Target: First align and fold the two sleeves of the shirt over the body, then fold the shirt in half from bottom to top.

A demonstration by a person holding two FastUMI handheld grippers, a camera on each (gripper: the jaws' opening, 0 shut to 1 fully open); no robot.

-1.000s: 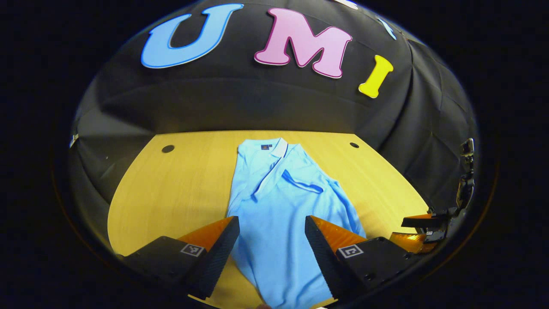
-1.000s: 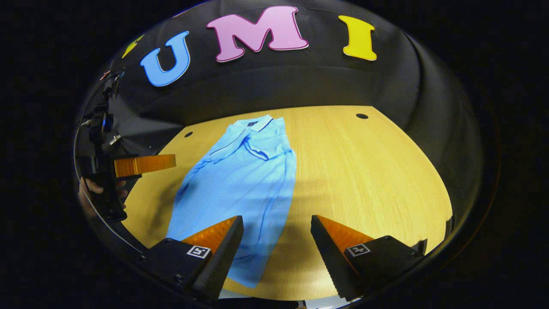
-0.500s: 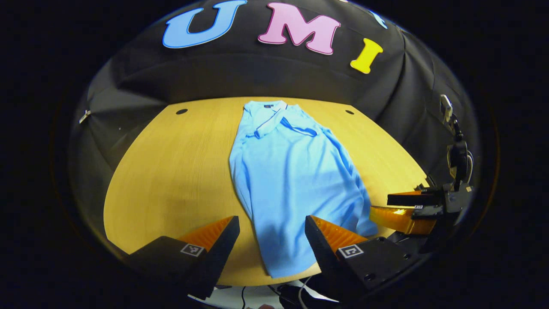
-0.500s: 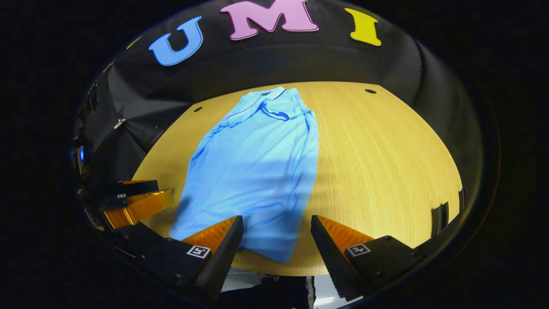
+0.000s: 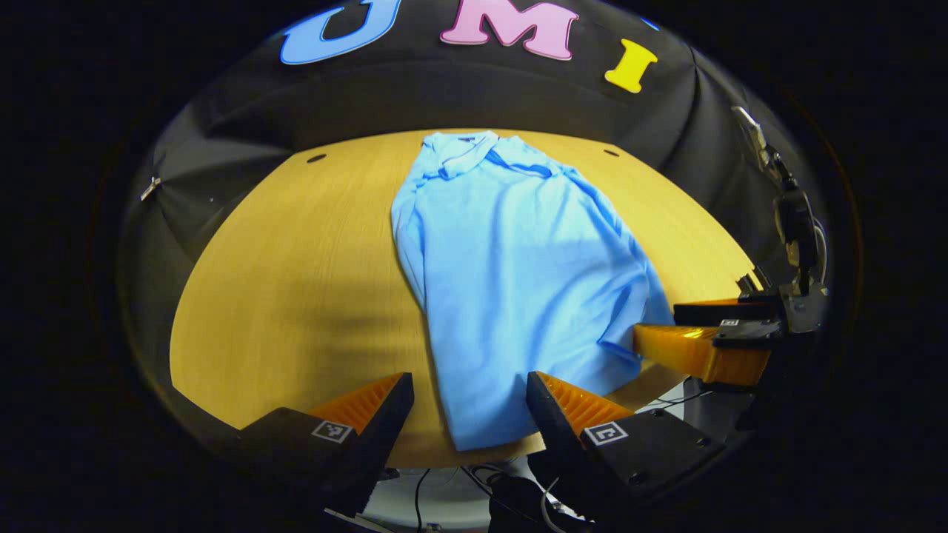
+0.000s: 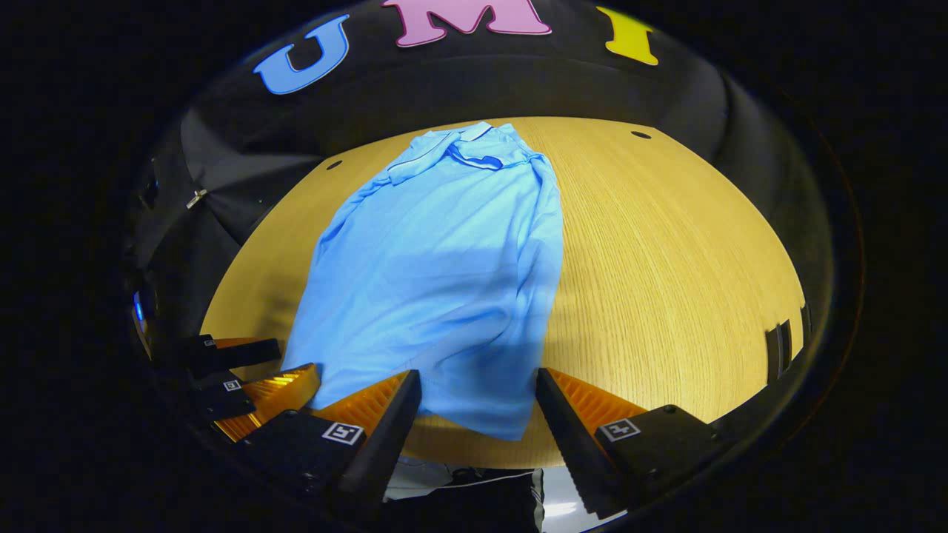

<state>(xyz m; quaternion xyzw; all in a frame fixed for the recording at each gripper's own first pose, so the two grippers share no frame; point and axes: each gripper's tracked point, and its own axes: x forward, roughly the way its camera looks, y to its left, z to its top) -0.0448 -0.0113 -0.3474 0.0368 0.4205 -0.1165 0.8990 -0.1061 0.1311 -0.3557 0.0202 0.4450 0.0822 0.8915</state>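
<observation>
Left gripper view: the shirt (image 5: 511,274) lies flat on the wooden bench (image 5: 296,281), collar (image 5: 463,152) at the far edge, hem (image 5: 489,433) at the near edge. The sleeves look already folded onto the body, so the shirt reads as one long narrow panel. The left gripper (image 5: 470,403) hovers over the near edge with its fingers apart and nothing between them but air — the hem's left corner sits just ahead of and below the gap. The right gripper (image 5: 666,333) shows at the right, its fingers close beside the shirt's right lower edge; whether they touch the cloth I cannot tell.

Right gripper view: the same shirt (image 6: 444,274) runs away from the camera, its hem (image 6: 489,429) directly between and just beyond the spread fingers of the right gripper (image 6: 478,407), which clamp on nothing. The left gripper (image 6: 259,377) sits low at the left, beside the hem's other corner.

The fabric looks light, soft and limp — it should sag and crease rather than hold shape. The sensible hold is probably the two hem corners, one per gripper, pinching all layers so the folded sleeves don't slide out when the bottom half is lifted toward the collar.
</observation>
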